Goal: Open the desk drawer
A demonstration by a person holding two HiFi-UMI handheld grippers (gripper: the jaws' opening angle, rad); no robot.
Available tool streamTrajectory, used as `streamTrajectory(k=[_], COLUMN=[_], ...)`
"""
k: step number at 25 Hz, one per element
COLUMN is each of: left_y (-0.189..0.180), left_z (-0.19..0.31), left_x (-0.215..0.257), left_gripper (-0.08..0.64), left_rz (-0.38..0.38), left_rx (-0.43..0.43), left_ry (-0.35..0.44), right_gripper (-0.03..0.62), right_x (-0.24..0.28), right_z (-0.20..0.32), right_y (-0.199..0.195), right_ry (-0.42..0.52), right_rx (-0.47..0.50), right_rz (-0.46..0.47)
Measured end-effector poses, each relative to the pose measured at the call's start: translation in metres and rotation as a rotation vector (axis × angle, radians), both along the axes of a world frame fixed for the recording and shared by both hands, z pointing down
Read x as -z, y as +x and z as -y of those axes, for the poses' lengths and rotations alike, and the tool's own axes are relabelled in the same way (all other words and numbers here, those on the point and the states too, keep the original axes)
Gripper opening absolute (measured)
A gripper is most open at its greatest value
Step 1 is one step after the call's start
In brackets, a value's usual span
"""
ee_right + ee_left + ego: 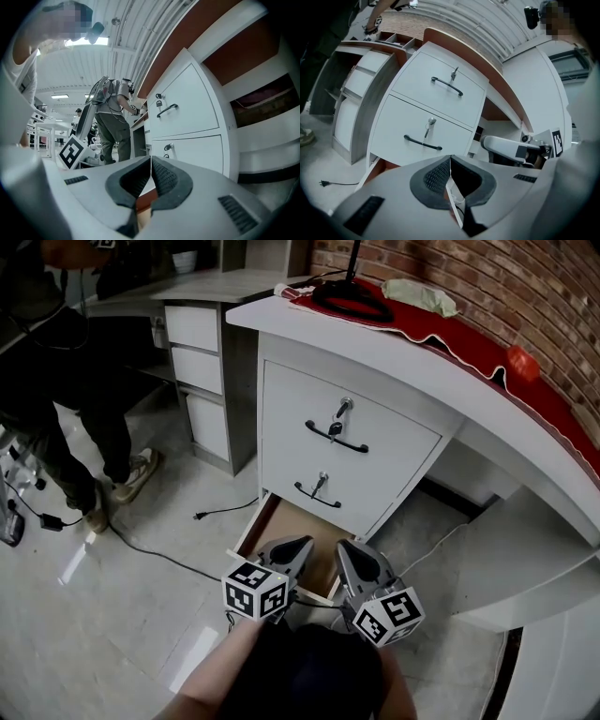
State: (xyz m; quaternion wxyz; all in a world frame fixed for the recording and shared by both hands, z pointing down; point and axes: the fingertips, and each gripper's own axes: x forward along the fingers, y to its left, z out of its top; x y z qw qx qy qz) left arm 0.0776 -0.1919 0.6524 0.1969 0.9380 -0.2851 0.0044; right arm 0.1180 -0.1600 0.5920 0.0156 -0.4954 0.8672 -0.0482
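The bottom drawer (291, 526) of the table (375, 348) stands pulled out toward the near side, under 2 closed drawers (347, 442). The left hand-held gripper (302, 545) and the right hand-held gripper (343, 547), both pressed together and empty, hang over its near edge. The opening seems almost done; the next move is probably to draw both away.

Under the bench (380, 345) the top drawer (384, 423) sits over the middle drawer (281, 470), over the pulled-out bottom drawer (286, 526). The left tongs (302, 542) and right tongs (347, 546) lie side by side at its near edge.

Looks like an office-ish lab: white curved desk (375, 351), red brick wall (469, 268) behind (ribbed white ceiling (108, 61), strip lights (86, 42)).
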Motion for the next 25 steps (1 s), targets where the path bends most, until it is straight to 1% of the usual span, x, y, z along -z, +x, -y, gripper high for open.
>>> streamTrajectory(k=[2,6,8,12,17,19,22,25], left_y=[-0.002,-0.002,0.0,0.003,0.013,0.017,0.022,0.028], left_z=[0.004,0.009,0.01,0.018,0.026,0.031,0.039,0.043], left_x=[-0.001,-0.008,-0.01,-0.016,-0.02,-0.021,-0.023,-0.02], left_gripper=[0.012,0.012,0.012,0.012,0.012,0.012,0.012,0.012], left_rz=[-0.007,-0.037,-0.042,-0.001,-0.027,-0.023,-0.016,-0.025], left_rx=[0.01,0.019,0.013,0.017,0.011,0.006,-0.005,-0.011], left_ry=[0.003,-0.015,-0.012,0.024,0.03,0.032,0.032,0.025], right_gripper=[0.018,0.018,0.018,0.019,0.018,0.019,0.02,0.02], right_x=[0.001,0.001,-0.002,-0.002,0.0,-0.001,0.0,0.003], right_z=[-0.001,-0.003,-0.001,0.007,0.016,0.022,0.032,0.039], right_y=[0.0,0.006,0.009,0.008,0.004,0.003,-0.001,-0.001], right_ry=[0.004,0.013,0.009,0.02,0.069,0.08,0.097,0.099], right_rx=[0.015,0.019,0.014,0.022,0.034,0.037,0.039,0.038], right_rz=[0.01,0.05,0.039,0.043,0.037,0.034,0.001,-0.01])
